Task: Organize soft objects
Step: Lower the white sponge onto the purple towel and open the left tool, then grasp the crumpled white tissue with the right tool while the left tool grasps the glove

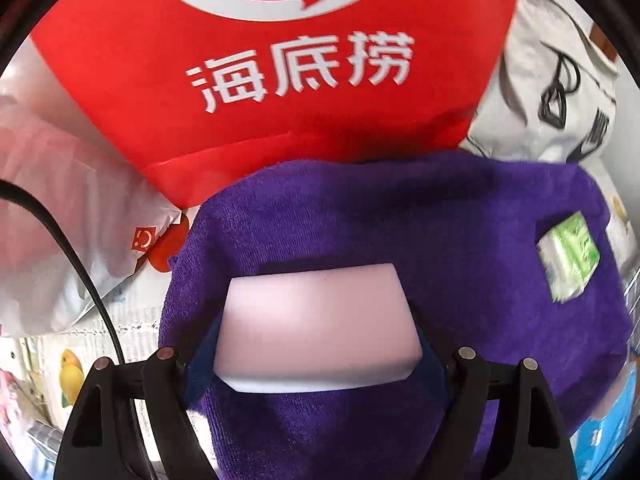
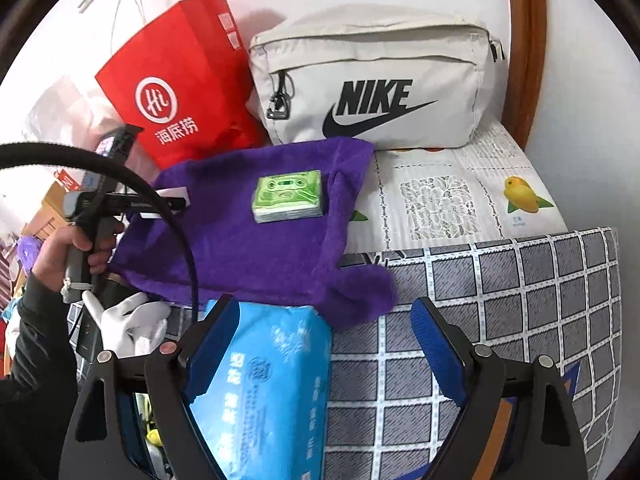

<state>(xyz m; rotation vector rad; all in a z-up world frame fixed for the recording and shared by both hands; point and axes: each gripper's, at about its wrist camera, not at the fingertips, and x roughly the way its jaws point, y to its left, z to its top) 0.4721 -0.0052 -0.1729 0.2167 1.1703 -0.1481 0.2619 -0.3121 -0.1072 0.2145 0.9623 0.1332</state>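
purple towel (image 2: 248, 240) lies spread on the bed, green tissue pack (image 2: 287, 196) on top of it. left gripper (image 1: 318, 356) clamps a pale pink sponge block (image 1: 316, 324) between its pads, over the towel; red bag (image 1: 260, 80) at 12 o'clock. right gripper (image 2: 324, 364) jaws wide, holding nothing; blue wipes pack (image 2: 264, 384) by its left finger. nike pouch (image 2: 372, 84) at 12 o'clock.
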